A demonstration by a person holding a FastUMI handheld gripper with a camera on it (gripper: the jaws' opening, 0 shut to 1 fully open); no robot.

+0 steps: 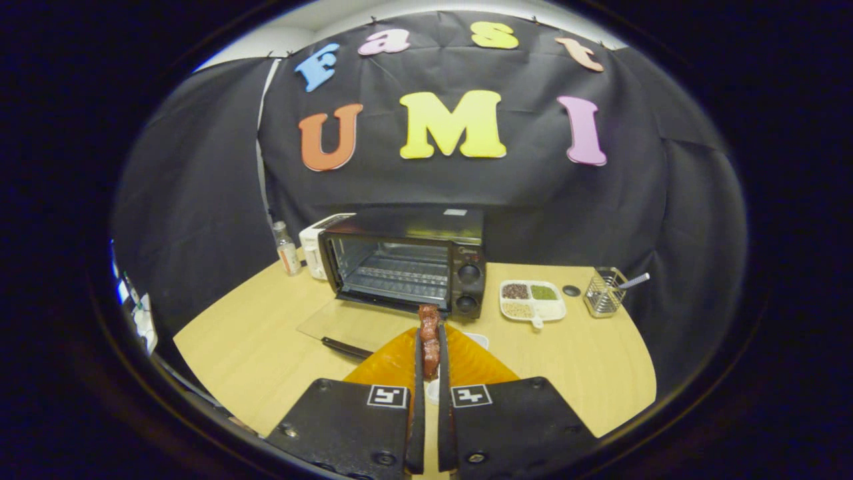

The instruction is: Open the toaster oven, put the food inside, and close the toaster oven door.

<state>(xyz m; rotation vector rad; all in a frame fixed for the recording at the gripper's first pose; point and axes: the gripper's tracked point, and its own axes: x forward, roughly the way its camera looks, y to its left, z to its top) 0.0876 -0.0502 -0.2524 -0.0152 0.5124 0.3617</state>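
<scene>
While claw (pixel 430 347) grips food (pixel 430 337) (door (pixel 346 327) down), carry level into oven (pixel 406 267), onto rack (pixel 400 273).

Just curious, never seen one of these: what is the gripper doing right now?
Gripper: shut on the piece of food, held in front of the open toaster oven.

Camera rides tongs (pixel 430 347), raised above table (pixel 266 347), facing open toaster oven (pixel 406 267) nearby.
</scene>
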